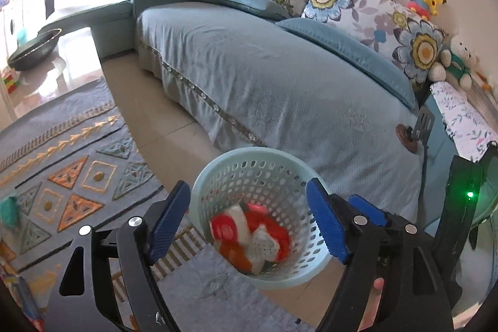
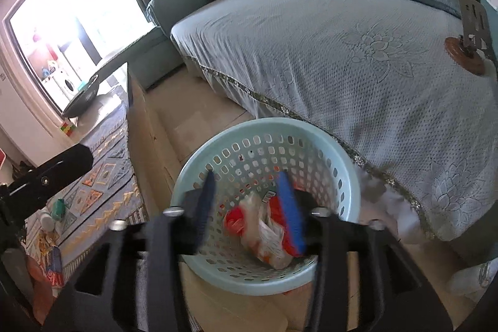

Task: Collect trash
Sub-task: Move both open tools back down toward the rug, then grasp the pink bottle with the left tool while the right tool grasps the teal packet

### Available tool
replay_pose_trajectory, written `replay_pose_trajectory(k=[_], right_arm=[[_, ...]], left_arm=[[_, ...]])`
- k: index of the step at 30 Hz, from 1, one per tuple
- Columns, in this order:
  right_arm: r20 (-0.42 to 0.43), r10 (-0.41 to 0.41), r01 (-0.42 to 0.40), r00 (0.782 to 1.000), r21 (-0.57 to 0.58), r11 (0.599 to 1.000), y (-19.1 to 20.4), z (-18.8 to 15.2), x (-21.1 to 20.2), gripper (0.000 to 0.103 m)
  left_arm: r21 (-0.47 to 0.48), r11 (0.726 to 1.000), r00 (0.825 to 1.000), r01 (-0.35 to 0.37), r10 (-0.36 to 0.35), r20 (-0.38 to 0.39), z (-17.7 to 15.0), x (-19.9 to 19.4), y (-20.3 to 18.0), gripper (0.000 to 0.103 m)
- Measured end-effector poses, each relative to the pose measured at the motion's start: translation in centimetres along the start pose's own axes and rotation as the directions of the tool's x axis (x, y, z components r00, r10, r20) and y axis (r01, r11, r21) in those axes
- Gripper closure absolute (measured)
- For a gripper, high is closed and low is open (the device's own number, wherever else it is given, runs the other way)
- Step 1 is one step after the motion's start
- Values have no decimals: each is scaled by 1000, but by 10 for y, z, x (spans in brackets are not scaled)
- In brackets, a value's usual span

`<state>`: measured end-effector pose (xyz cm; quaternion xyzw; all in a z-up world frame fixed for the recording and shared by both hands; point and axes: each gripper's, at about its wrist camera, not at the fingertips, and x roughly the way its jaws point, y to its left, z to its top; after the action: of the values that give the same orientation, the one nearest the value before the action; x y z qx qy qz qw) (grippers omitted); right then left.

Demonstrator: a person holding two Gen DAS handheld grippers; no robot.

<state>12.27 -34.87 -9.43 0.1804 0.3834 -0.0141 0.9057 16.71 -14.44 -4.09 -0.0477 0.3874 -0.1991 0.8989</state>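
Pale basket on floor beside sofa holds red-and-white wrappers. Right claw, blurred, seems released above them; left claw released. Bumping the rim could tip the basket.

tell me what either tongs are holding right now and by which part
Nothing is held. The left tongs and right tongs are both open above the basket; the red-and-white wrappers lie loose inside it.
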Motion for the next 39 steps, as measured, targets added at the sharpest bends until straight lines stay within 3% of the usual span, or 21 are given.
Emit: replay_pose_trajectory(k=[5,14,19,23,29,31,34,37,39], right_arm=[[14,16,-15,1000,-23,1000,8,2,-8,55],[81,116,-101,990,-171,980,60,0,-39,55],[113,191,-156,975,-263,952,102,-3,-58,48],[94,263,-217,960,-343,914,146,-12,-63,48],[15,367,-323,930,-441,837,227,-25,-53,48],[-24,393,-360,919,-454,815,253,-29,-41,48],[-80,409,-393,909,-492,777,291,-38,-22,48],[-146,424,-435,894,-513,740,325,-50,-2,48],[-169,422,-443,891,-529,723,346,-59,11,48]], left_arm=[[-14,1000,1000,5,-5,15,0,-10,5,27],[-43,999,996,6,-2,87,7,-53,19,27],[-120,992,985,-39,58,161,6,-100,58,22],[-188,974,964,-130,168,205,-4,-141,104,18],[-349,902,920,-254,336,200,-19,-188,196,18],[-425,855,896,-298,404,184,-27,-200,235,16],[-504,794,877,-340,462,136,-36,-205,281,15],[-566,744,876,-356,476,75,-46,-199,327,15],[-593,725,882,-351,469,52,-51,-192,347,15]])
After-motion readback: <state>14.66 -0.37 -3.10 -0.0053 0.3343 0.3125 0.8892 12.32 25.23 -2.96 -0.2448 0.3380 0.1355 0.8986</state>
